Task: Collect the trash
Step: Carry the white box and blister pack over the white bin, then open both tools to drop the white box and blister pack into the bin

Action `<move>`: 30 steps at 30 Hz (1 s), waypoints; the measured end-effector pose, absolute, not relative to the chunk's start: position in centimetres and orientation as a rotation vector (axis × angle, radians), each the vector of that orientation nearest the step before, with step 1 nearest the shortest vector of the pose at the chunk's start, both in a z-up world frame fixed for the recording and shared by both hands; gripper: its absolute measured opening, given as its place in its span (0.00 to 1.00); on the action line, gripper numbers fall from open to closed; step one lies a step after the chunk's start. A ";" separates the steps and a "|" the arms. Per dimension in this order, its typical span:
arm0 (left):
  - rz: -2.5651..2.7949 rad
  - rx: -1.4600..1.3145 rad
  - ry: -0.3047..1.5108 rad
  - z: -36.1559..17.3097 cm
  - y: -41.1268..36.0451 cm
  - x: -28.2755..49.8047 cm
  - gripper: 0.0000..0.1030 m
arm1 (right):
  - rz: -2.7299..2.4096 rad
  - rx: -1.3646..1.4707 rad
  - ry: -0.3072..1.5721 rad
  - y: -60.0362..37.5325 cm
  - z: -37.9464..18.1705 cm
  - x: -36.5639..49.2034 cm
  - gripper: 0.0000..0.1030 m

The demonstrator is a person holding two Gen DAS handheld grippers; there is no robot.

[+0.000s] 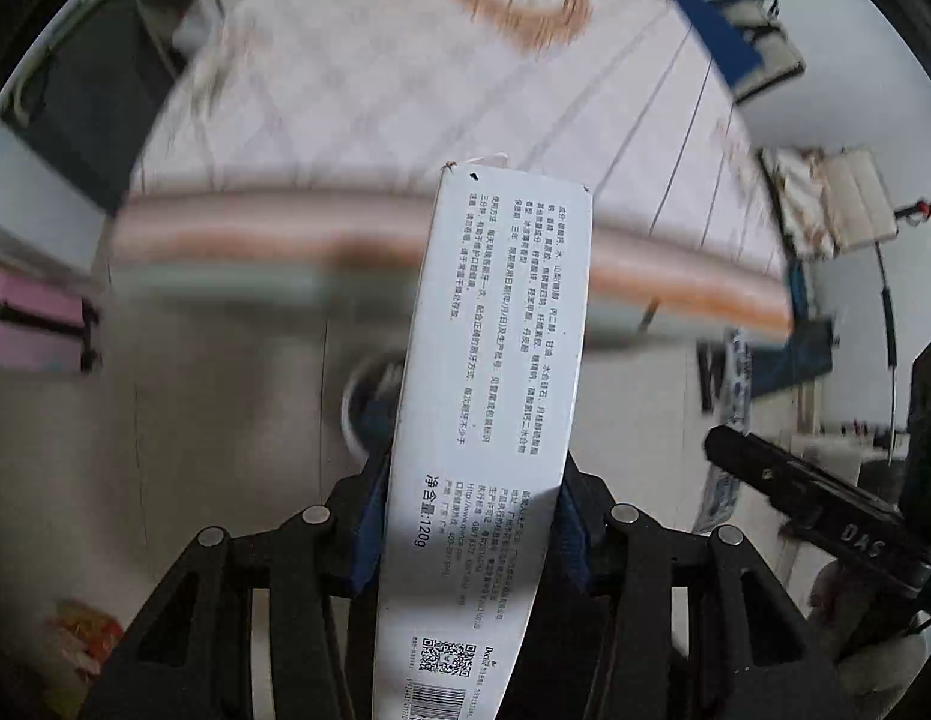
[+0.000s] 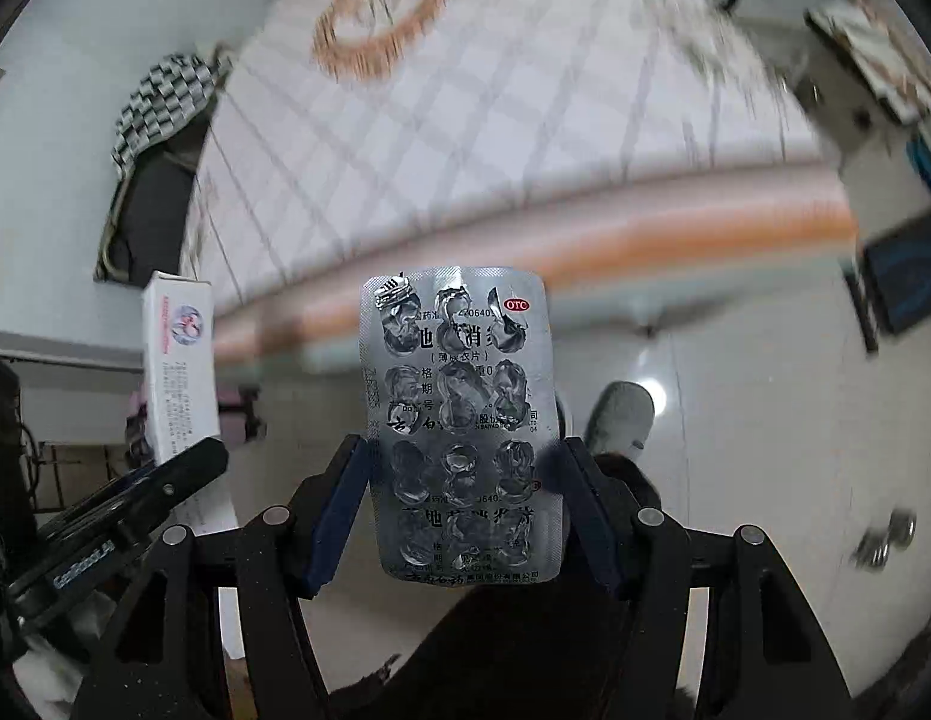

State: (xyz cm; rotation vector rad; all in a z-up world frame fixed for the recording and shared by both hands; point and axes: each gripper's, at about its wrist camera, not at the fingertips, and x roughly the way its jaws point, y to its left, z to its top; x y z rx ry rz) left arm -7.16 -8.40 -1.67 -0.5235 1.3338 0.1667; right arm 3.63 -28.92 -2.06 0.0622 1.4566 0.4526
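Note:
A long white carton (image 1: pixel 495 330) printed with small text stands up between the blue pads of my left gripper (image 1: pixel 472 480), which is shut on its sides. In the right wrist view the same carton (image 2: pixel 180 360) and the left gripper (image 2: pixel 135 504) show at the left edge. My right gripper (image 2: pixel 465 456) is shut on a silver blister pack (image 2: pixel 459 396) whose pockets are crushed and torn open. The right gripper (image 1: pixel 825 510) also appears at the right of the left wrist view. Both grippers point down over a pale tiled floor.
A bed with a white quilted mattress (image 2: pixel 465 150) and an orange edge (image 2: pixel 675 240) fills the background, blurred. A grey shoe (image 2: pixel 621 414) stands on the floor, a pink case (image 1: pixel 33 324) lies at the left, and an orange packet (image 1: pixel 87 636) lies on the floor. A white-rimmed round thing (image 1: pixel 360 408) is half hidden behind the carton.

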 end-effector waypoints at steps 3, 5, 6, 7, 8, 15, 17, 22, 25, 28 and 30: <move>0.156 -0.564 1.412 -6.7 -8.6 -8.7 0.43 | 0.435 0.065 1.539 -30.1 -6.5 -0.1 0.64; 0.163 -0.606 1.457 -11.2 -8.5 -8.7 0.43 | 0.422 0.059 1.584 -30.4 -10.0 -1.3 0.64; 0.160 -0.627 1.475 -13.8 -8.4 -8.2 0.43 | 0.418 0.058 1.602 -30.5 -11.9 -1.6 0.64; 0.175 -0.645 1.490 -16.5 -8.2 -7.6 0.43 | 0.409 0.052 1.626 -30.6 -14.5 -1.9 0.65; 0.185 -0.658 1.496 -18.6 -8.0 -7.1 0.43 | 0.403 0.051 1.641 -30.6 -16.6 -2.0 0.65; 0.193 -0.789 1.557 -36.0 -5.7 -1.5 0.46 | 0.391 0.069 1.723 -29.3 -35.6 0.2 0.65; 0.203 -0.793 1.568 -39.8 -5.0 -0.3 0.56 | 0.400 0.067 1.734 -28.5 -39.6 1.3 0.65; 0.249 -0.797 1.566 -43.8 -4.3 0.1 0.96 | 0.434 0.086 1.802 -26.7 -48.4 2.9 0.69; 0.291 -0.750 1.550 -43.2 -3.9 -1.1 0.96 | 0.475 0.099 1.782 -26.0 -49.7 3.3 0.99; 0.353 -0.669 1.530 -41.6 -4.0 -2.9 0.96 | 0.486 0.058 1.757 -25.4 -49.0 3.0 1.00; 0.399 -0.596 1.514 -39.1 -4.4 -3.9 0.96 | 0.471 0.008 1.731 -25.5 -47.6 2.5 1.00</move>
